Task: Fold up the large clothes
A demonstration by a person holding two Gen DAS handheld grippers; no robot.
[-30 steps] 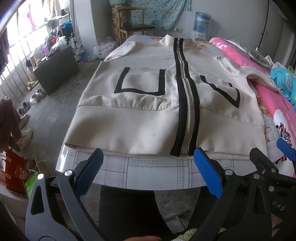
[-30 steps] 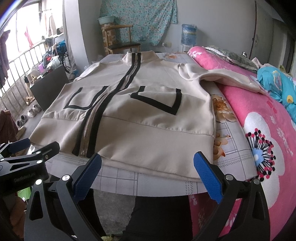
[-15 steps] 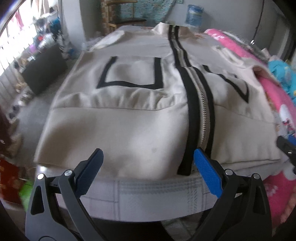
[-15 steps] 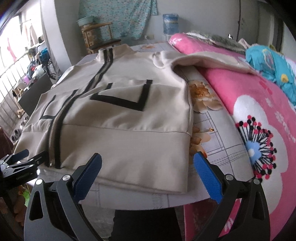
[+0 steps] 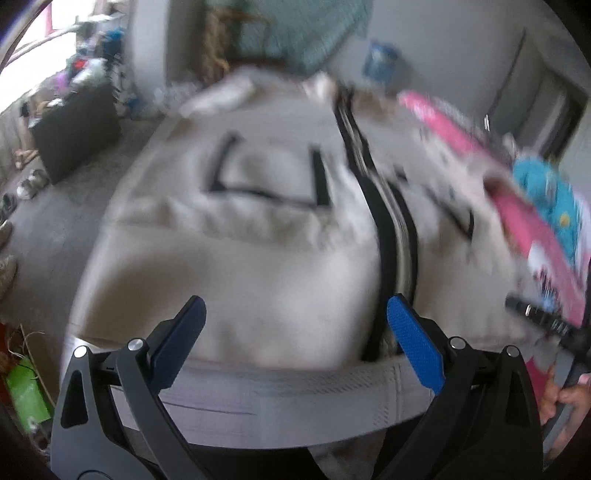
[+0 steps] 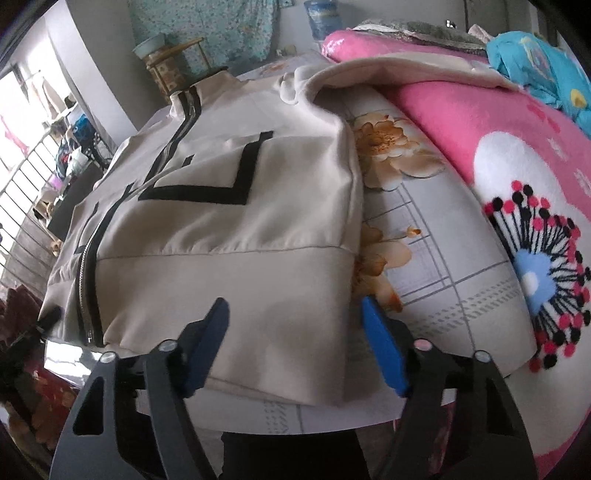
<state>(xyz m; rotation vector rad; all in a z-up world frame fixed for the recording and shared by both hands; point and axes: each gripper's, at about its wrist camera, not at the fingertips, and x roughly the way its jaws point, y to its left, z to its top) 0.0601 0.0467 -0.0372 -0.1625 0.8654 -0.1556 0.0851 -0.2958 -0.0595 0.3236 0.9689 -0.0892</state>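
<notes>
A cream zip-up jacket (image 5: 258,266) (image 6: 229,236) with black stripes lies flat, front up, on a bed with a grey patterned sheet (image 6: 436,266). Its hem faces me. My left gripper (image 5: 295,328) hangs open just above the hem, left of the zip (image 5: 399,251); this view is blurred. My right gripper (image 6: 295,328) is over the hem's right corner, its jaws closing, with the cloth between the blue pads (image 6: 380,343) but not pinched. The right gripper also shows at the right edge of the left wrist view, held by a hand (image 5: 565,391).
A pink flowered blanket (image 6: 517,155) and a blue garment (image 6: 539,55) lie along the right of the bed. A wooden chair (image 6: 173,66) and a water bottle (image 6: 321,18) stand beyond the bed's far end. Dark furniture (image 5: 74,125) and shoes sit on the floor at left.
Both grippers have come down and forward onto the jacket's hem. The right gripper's jaws have narrowed and it has rolled, tilting the view.
</notes>
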